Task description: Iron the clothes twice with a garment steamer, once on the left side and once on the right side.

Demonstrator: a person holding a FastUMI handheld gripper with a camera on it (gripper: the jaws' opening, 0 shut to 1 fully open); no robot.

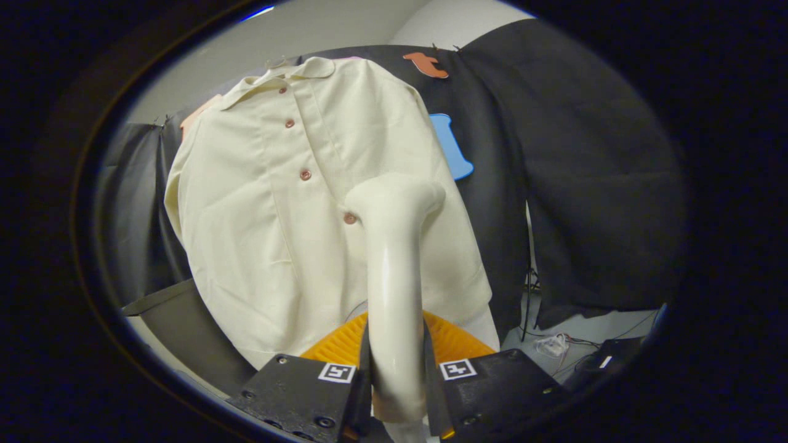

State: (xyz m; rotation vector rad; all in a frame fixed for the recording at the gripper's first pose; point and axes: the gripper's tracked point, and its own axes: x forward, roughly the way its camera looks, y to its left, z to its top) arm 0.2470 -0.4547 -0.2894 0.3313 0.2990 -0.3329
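Gripper view: the gripper (397, 375) is clamped on the garment steamer (394, 277), both fingers pressing against the sides of its smooth cream handle, which rises upright between them. The steamer's head bends over at the top and rests against the front of a cream shirt (308, 203), just beside the lowest visible button (349, 218) and to the right of the button line. The shirt hangs in front of the black cloth wall (585, 184). An orange ribbed piece (452, 341) sits just beyond the fingers, below the shirt's hem. Cables (554, 344) lie on the floor to the right.
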